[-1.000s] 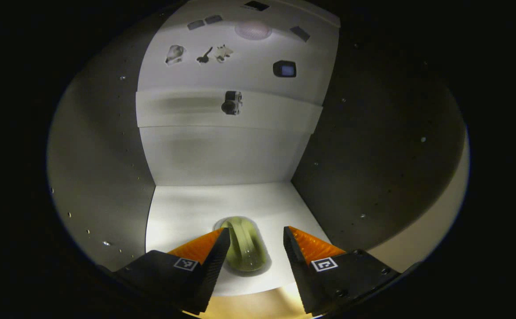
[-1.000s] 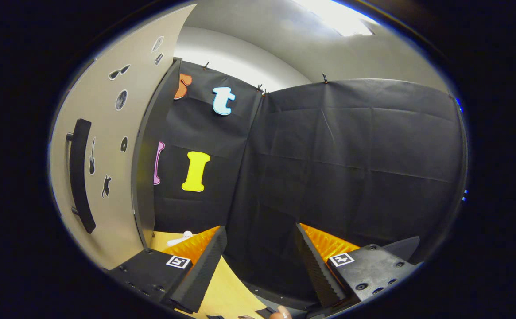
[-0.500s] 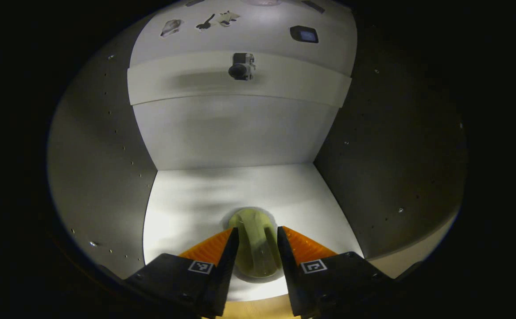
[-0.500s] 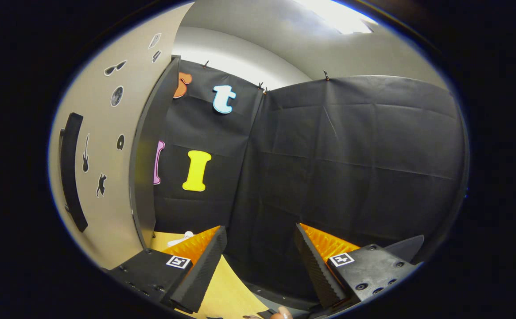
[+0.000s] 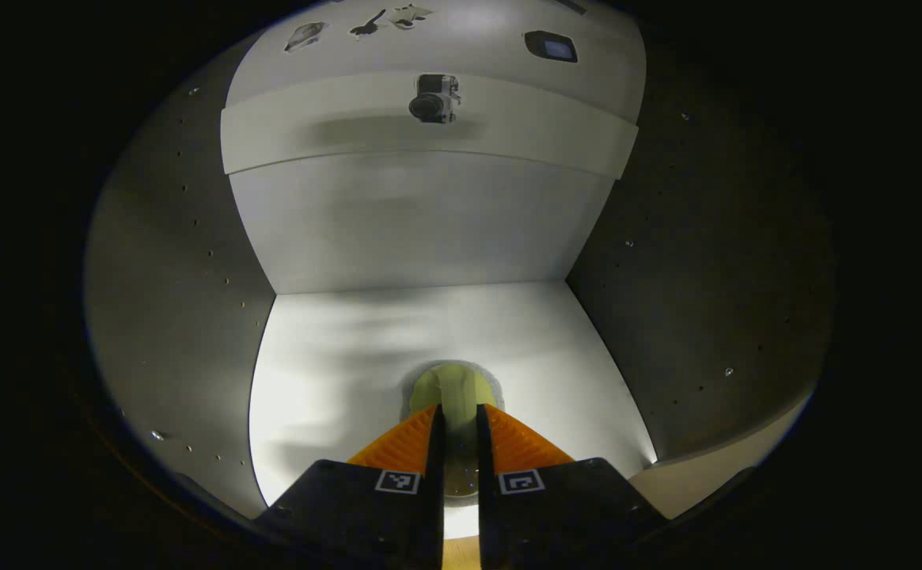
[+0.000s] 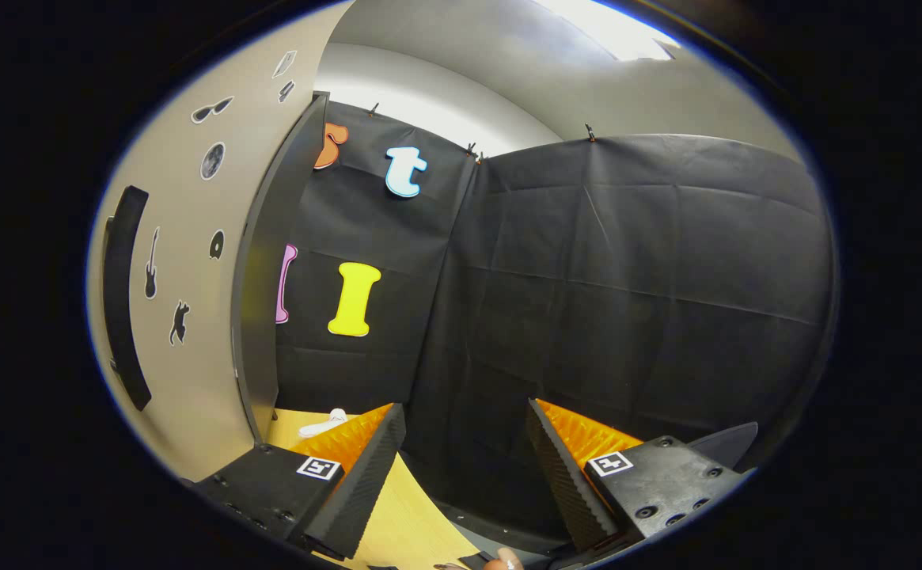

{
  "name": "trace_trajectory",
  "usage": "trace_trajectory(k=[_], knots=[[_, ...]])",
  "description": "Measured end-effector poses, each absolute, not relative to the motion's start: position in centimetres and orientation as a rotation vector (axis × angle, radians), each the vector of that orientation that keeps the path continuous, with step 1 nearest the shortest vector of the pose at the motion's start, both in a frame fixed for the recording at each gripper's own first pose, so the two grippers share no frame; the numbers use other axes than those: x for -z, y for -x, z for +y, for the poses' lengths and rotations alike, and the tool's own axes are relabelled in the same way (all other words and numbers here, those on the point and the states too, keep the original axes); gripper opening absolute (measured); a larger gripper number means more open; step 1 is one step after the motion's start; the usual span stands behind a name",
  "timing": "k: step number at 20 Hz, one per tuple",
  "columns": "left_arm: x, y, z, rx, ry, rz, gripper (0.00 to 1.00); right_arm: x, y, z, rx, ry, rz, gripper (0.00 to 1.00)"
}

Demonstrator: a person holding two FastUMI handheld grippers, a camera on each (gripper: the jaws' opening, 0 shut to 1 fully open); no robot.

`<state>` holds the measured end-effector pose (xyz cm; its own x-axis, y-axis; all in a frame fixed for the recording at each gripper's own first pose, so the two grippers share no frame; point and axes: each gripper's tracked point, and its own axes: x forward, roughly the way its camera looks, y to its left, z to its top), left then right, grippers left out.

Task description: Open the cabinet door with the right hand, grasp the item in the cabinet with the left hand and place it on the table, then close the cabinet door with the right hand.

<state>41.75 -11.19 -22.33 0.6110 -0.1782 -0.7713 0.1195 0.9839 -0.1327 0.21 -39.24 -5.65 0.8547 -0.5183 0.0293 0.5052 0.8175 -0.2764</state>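
In the left gripper view a small yellow-green, see-through item (image 5: 454,385) lies on the white floor (image 5: 334,356) of the open cabinet. My left gripper (image 5: 457,413) is shut on a raised ridge along the item's middle, and both fingers hide its near half. In the right gripper view the cabinet door (image 6: 191,332) stands open at the left, edge toward me, with its black bar handle (image 6: 120,293) on the outer face. My right gripper (image 6: 464,419) is open and holds nothing, a short way right of the door edge, over the wooden table (image 6: 397,514).
The cabinet's grey side walls (image 5: 168,301) close in on both sides of the left gripper. A small camera (image 5: 431,97) sits on a rail at the back. A white object (image 6: 326,423) lies on the table by the door's foot. A person's fingertip (image 6: 504,562) shows at the bottom.
My left gripper moved deeper into the cabinet and its fingers closed from wide open onto the yellow-green item. The right gripper stayed open and barely shifted.
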Motion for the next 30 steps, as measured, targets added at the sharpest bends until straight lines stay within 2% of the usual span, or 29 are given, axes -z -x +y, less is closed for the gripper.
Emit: trace_trajectory(k=[9, 10, 12, 14, 19, 23, 30], knots=[[18.9, -41.1, -11.6, 0.187, -0.065, 0.813, 0.18, 5.1, -0.1, -38.2, 0.505, 0.273, 0.035, 0.97], [18.3, -40.5, -11.8, 0.199, -0.083, 0.809, 0.16, 4.9, -0.3, -37.8, 0.481, 0.265, 0.025, 0.97], [16.7, -39.3, -12.1, 0.203, -0.085, 0.783, 0.18, 4.7, -1.1, -36.4, 0.417, 0.242, 0.002, 0.94], [14.9, -37.6, -12.4, 0.208, -0.046, 0.757, 0.18, 4.4, -3.0, -35.4, 0.363, 0.236, -0.016, 0.97], [10.5, -30.3, -11.7, 0.217, 0.057, 0.689, 0.18, 5.0, -4.8, -33.7, 0.252, 0.195, -0.017, 0.97], [8.7, -22.6, -9.7, 0.193, 0.109, 0.640, 0.17, 5.4, -3.6, -31.6, 0.200, 0.165, -0.006, 0.97], [12.0, -8.9, -8.4, 0.195, 0.243, 0.686, 0.18, 4.6, 1.8, -28.9, 0.243, 0.235, -0.040, 0.97]])
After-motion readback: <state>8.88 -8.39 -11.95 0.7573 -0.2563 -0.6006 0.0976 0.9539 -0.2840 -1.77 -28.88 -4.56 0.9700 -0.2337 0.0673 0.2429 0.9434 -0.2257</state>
